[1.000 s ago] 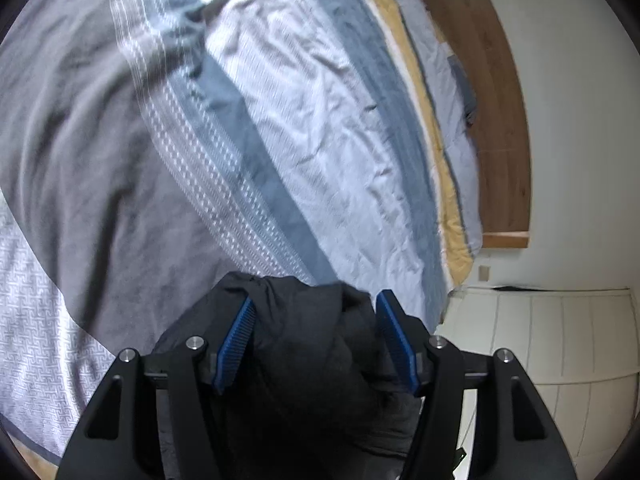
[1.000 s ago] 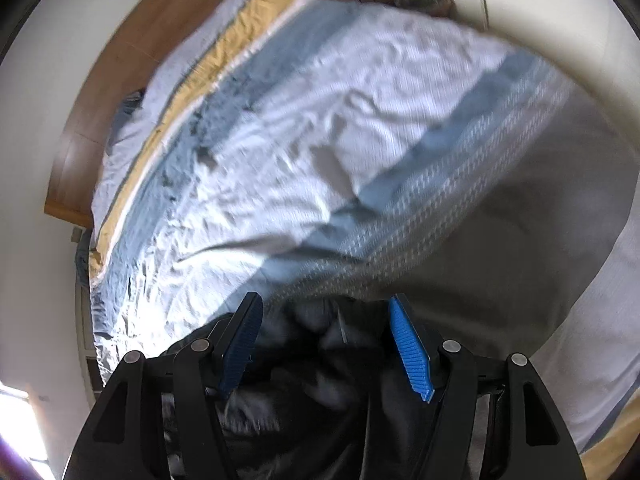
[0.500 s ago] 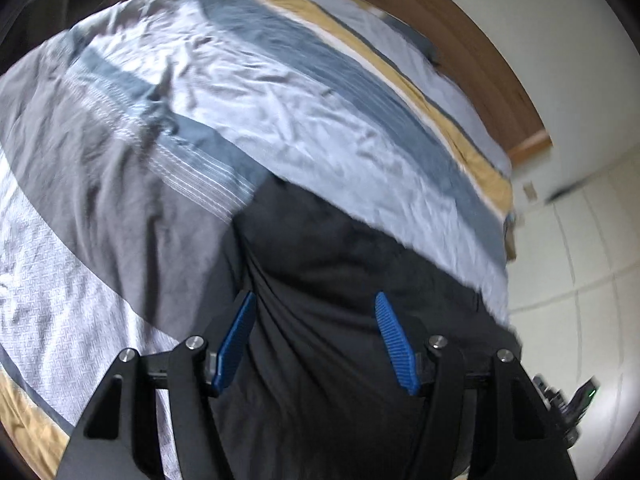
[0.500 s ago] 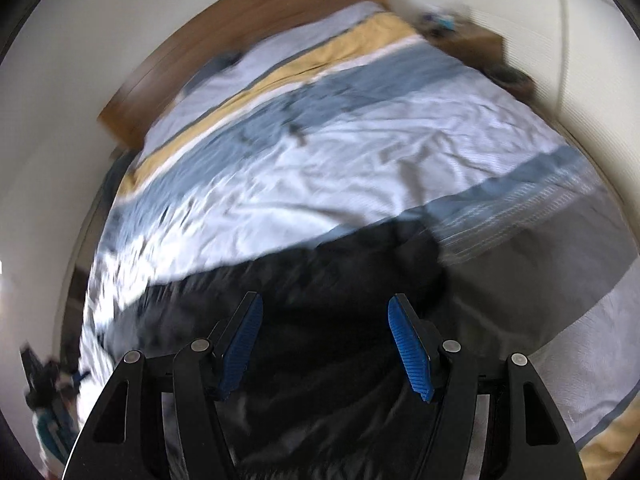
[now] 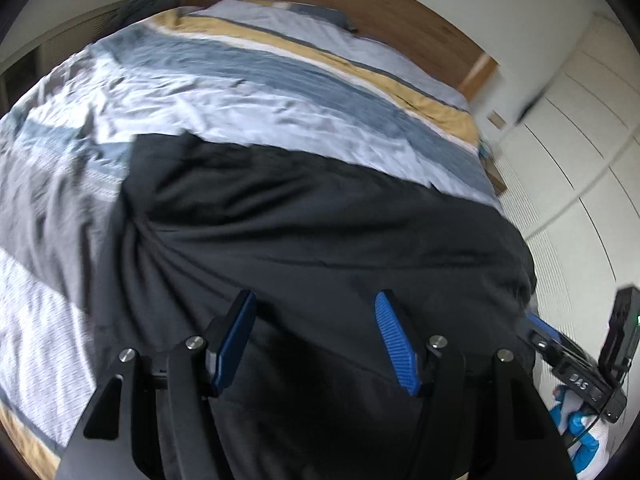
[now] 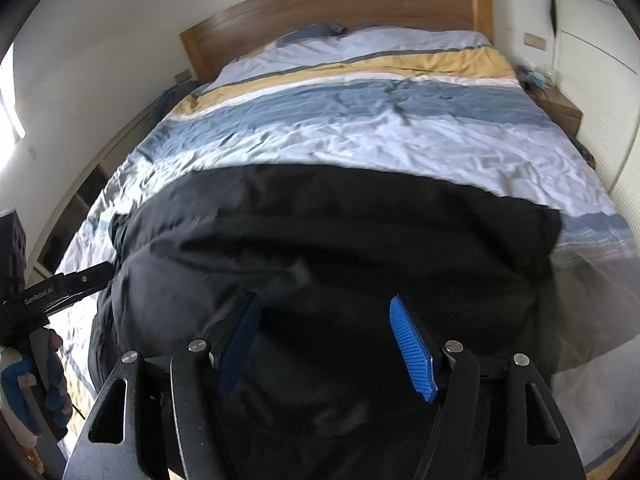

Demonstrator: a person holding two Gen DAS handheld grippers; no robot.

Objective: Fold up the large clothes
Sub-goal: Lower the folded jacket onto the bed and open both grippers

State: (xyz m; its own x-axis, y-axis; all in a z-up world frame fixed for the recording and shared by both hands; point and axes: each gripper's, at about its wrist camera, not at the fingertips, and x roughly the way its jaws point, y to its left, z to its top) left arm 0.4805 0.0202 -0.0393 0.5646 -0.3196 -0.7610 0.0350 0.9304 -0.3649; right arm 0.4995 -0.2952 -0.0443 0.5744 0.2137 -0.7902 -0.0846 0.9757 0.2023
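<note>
Left wrist view: striped duvet (image 5: 64,184) at left, grey and white bands; black garment (image 5: 304,216) spread across the foot of the bed, its far edge lying on the pale band; left gripper (image 5: 316,338) above the near part of the garment, blue-padded fingers (image 5: 394,346) set wide, dark cloth filling the gap, contact with the pads cannot be told; wooden headboard (image 5: 360,4) behind; the other handheld unit (image 5: 580,364) at the right edge.

Right wrist view: the left unit's black bar (image 6: 56,290) at the left edge; black garment (image 6: 340,232) centred on the duvet (image 6: 360,128); right gripper (image 6: 326,348) over its near part, fingers (image 6: 412,350) wide apart, nothing visibly pinched; headboard (image 6: 340,4) beyond.
</note>
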